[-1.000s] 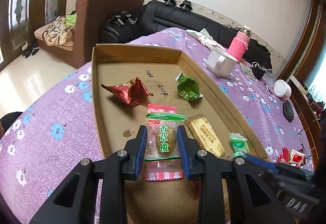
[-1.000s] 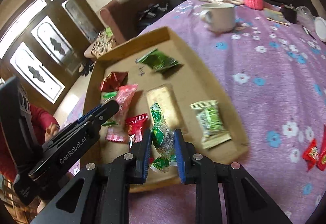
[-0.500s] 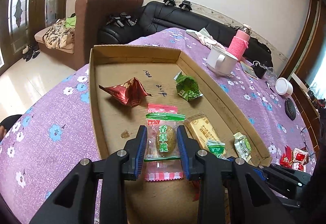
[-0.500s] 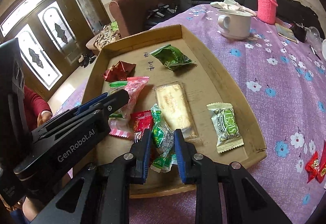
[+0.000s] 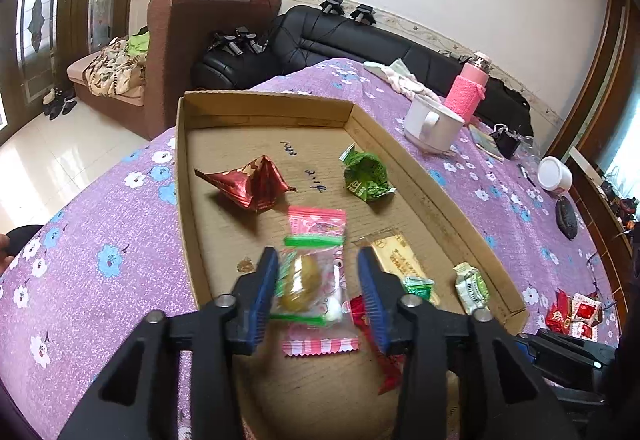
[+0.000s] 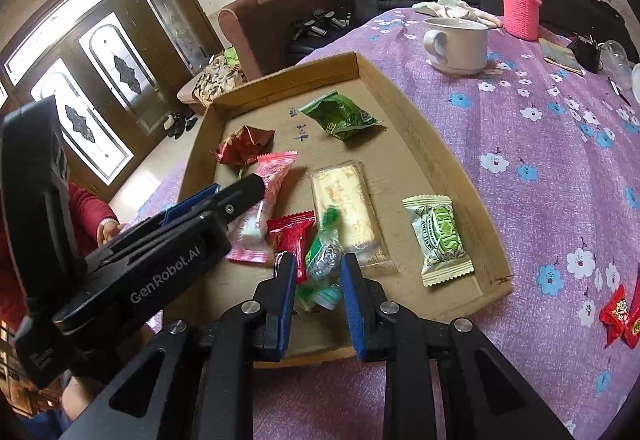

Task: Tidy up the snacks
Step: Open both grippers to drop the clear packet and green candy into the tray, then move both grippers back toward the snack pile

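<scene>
A shallow cardboard tray (image 5: 182, 199) on a table covered in purple floral cloth (image 5: 100, 240) holds the sorted snacks: a red foil packet (image 5: 248, 183), a green packet (image 5: 366, 177), a pink-striped sweet (image 5: 318, 224), a yellow biscuit bar (image 5: 396, 258) and a pale green candy (image 5: 472, 286). The left claw (image 5: 316, 280) is opening, its blue pads drawn off a clear olive sweet (image 5: 304, 280) that lies between them above the tray floor. The right claw (image 6: 318, 280) is clenched on a green-twisted candy (image 6: 322, 252) at the tray's near edge.
</scene>
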`<state>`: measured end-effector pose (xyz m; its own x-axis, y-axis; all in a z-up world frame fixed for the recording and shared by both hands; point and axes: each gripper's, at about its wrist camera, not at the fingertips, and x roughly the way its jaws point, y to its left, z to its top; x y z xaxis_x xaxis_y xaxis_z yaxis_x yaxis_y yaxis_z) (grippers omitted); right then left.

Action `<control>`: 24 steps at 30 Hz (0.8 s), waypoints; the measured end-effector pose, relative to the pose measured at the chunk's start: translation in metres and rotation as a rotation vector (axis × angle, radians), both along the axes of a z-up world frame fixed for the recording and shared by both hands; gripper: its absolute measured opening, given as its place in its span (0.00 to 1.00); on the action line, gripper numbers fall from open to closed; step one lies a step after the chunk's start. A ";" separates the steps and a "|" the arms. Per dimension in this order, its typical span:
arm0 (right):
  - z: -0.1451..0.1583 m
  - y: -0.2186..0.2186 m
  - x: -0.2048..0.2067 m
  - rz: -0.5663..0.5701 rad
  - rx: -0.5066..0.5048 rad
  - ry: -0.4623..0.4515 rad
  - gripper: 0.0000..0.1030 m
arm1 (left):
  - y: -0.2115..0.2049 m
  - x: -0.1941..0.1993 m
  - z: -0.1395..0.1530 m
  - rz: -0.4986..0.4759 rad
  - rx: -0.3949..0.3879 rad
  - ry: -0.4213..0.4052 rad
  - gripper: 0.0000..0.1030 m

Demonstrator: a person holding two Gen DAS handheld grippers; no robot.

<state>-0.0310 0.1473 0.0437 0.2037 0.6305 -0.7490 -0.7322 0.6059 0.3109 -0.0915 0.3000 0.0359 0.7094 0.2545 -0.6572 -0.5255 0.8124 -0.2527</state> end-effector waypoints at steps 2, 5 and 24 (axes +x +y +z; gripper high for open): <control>0.006 -0.006 0.000 -0.007 0.018 0.007 0.25 | -0.002 -0.001 0.002 0.001 0.005 -0.012 0.47; 0.015 -0.020 0.003 -0.027 0.046 0.016 0.25 | -0.003 -0.001 0.003 0.000 0.004 -0.018 0.47; 0.006 -0.203 0.089 -0.545 -0.043 0.075 0.24 | -0.047 -0.014 0.040 -0.071 0.112 -0.113 0.48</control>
